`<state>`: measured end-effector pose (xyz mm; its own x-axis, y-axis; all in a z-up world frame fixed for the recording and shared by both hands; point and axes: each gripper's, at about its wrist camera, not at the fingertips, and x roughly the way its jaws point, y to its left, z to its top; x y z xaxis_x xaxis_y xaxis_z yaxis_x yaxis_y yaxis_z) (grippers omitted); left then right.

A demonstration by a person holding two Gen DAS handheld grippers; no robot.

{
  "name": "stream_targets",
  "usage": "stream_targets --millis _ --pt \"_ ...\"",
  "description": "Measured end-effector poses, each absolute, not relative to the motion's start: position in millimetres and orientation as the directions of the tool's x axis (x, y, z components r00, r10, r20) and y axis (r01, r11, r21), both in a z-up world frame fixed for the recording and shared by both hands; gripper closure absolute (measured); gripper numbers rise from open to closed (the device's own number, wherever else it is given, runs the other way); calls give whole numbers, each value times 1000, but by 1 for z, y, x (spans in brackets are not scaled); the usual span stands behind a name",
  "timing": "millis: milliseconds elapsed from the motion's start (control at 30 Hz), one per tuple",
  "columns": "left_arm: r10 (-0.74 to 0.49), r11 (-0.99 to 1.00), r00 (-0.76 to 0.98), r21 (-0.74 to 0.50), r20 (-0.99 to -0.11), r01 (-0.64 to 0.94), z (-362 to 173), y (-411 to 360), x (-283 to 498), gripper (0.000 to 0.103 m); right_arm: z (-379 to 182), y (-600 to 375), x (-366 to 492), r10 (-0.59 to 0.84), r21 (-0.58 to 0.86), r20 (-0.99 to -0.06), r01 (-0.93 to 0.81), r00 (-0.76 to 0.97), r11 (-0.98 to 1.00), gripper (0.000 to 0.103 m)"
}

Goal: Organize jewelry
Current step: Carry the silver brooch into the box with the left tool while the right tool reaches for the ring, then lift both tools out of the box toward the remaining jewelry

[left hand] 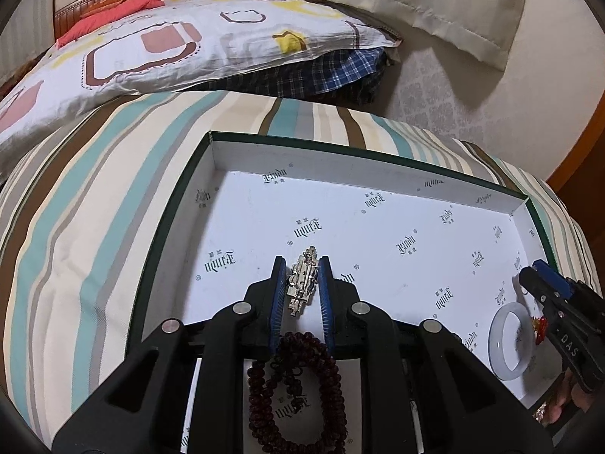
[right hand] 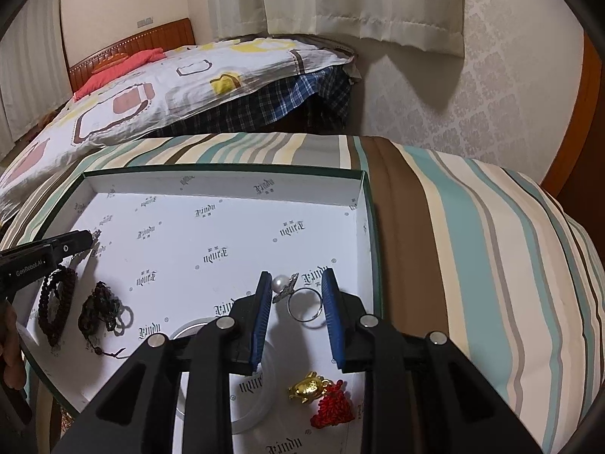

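Silver brooch (left hand: 301,281) between left gripper (left hand: 301,283) pads

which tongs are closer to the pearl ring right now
Right. The right tongs straddle the pearl ring, which lies between their open fingers. The left tongs are far across the box, closed on a silver brooch near its opposite side.

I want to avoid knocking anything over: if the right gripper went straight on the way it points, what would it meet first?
Probably the pearl ring, lying between the open fingers of the right gripper. Beyond it comes bare box floor, then the far wall of the box. Depth is uncertain.
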<state>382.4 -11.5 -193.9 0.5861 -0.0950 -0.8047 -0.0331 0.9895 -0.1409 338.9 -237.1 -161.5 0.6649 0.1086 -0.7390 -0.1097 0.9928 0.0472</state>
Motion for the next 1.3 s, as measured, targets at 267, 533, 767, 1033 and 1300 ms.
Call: stream_targets --millis 267,533,767,1033,1300 --pt "-90 989 614 -142 -784 -37 -187 -10 377 58 -155 -240 334 114 55 -716 -107 689 993 62" --pt "-70 987 712 -153 -698 -52 -163 -8 346 50 -129 -252 307 110 66 -649 -88 753 994 62" --pt "-61 986 772 -158 -633 -52 -144 -7 302 48 -116 -262 273 111 92 -617 -68 779 993 62" --pt "-53 987 786 -153 -616 -53 -142 -10 253 48 -115 -264 228 101 105 -609 -47 787 993 62" --pt "-57 989 775 -142 -630 -42 -149 -17 212 48 -127 -261 197 95 97 -627 -43 773 994 62"
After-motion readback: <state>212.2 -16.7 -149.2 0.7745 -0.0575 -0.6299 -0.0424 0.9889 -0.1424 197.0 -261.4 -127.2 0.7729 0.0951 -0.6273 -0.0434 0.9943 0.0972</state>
